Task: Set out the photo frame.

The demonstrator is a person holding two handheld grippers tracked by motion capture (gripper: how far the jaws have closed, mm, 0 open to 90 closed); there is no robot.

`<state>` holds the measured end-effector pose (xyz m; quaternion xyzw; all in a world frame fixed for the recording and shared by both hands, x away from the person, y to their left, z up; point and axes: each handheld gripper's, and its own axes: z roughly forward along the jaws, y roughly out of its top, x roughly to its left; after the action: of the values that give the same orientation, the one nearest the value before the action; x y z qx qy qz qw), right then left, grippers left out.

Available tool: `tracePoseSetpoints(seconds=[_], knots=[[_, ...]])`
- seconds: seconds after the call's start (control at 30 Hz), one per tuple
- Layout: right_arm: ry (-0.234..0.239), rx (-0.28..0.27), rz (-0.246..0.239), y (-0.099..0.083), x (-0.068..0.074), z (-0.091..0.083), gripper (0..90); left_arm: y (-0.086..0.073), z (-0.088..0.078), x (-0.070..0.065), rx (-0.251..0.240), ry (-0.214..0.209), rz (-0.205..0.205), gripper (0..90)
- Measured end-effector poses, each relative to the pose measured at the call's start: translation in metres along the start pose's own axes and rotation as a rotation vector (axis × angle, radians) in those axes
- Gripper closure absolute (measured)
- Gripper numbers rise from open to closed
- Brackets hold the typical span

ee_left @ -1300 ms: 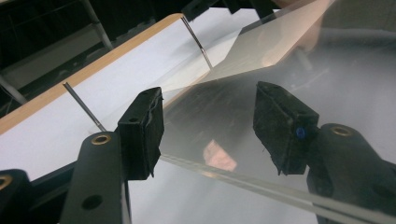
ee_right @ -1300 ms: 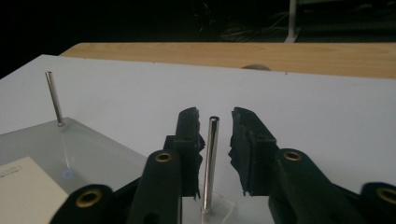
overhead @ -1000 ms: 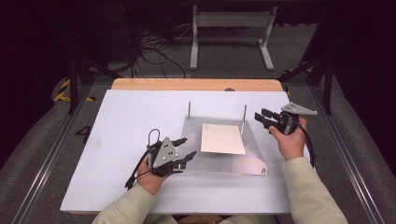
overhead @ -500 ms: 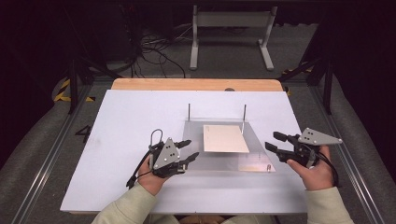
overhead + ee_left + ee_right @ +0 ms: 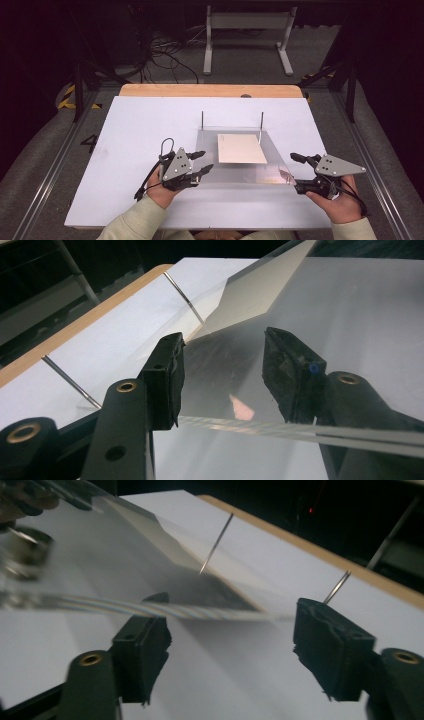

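Clear acrylic: the transparent sheet (image 5: 240, 167) lies flat on the white table (image 5: 130, 130), its far edge resting against two thin upright metal pins (image 5: 202, 120). A pale cream card (image 5: 241, 149) lies on the sheet, toward its far half, near the right pin.

Your left gripper (image 5: 201, 162) is at the sheet's near-left corner. In the left gripper view, its jaws stand partly apart with the sheet's edge passing between them; the left jaw sits at the edge, but whether the pads actually press on the acrylic cannot be told from these views.

Your right gripper (image 5: 296, 172) sits just off the sheet's near-right corner, held in your right hand (image 5: 337, 200) at the table's near-right margin. Its jaws have just been opening and now stand wide apart. In the right gripper view the sheet's edge runs past the left jaw tip (image 5: 142, 645), blurred, and nothing is clamped between the pads.

Both sleeves (image 5: 135, 222) enter from the near edge of the table.
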<state>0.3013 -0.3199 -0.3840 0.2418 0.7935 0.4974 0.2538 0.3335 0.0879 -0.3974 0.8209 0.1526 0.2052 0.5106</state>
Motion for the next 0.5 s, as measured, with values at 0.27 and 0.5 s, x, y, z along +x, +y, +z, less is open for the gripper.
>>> tracePoseSetpoints(seconds=[0.27, 0.5], knots=[[0.055, -0.061, -0.094, 0.013, 0.016, 0.012, 31.9, 0.001, 0.0, -0.002, -0.005, 0.001, 0.001, 50.9], [0.079, -0.076, -0.086, 0.009, 0.016, 0.016, 51.7, 0.002, 0.0, -0.002, -0.007, 0.003, 0.009, 53.0]])
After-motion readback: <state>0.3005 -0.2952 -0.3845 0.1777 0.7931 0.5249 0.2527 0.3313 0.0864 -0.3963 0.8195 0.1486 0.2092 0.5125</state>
